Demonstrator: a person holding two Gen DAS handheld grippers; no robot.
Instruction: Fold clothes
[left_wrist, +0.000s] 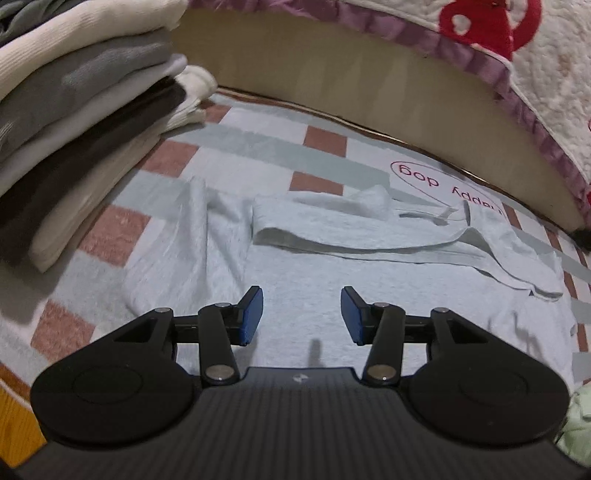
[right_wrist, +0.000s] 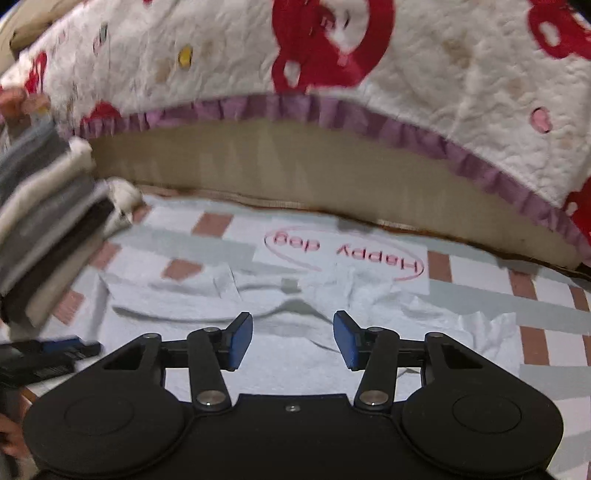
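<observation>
A pale grey-blue garment lies spread on a checked blanket, with one sleeve folded across its upper part. It also shows in the right wrist view. My left gripper is open and empty, just above the garment's body. My right gripper is open and empty, above the garment near its collar. The left gripper's tip shows at the left edge of the right wrist view.
A stack of folded clothes stands at the left, also in the right wrist view. The checked blanket carries a "Happy dog" print. A mattress side with a white, red-patterned quilt rises behind. A pale green cloth lies at the right.
</observation>
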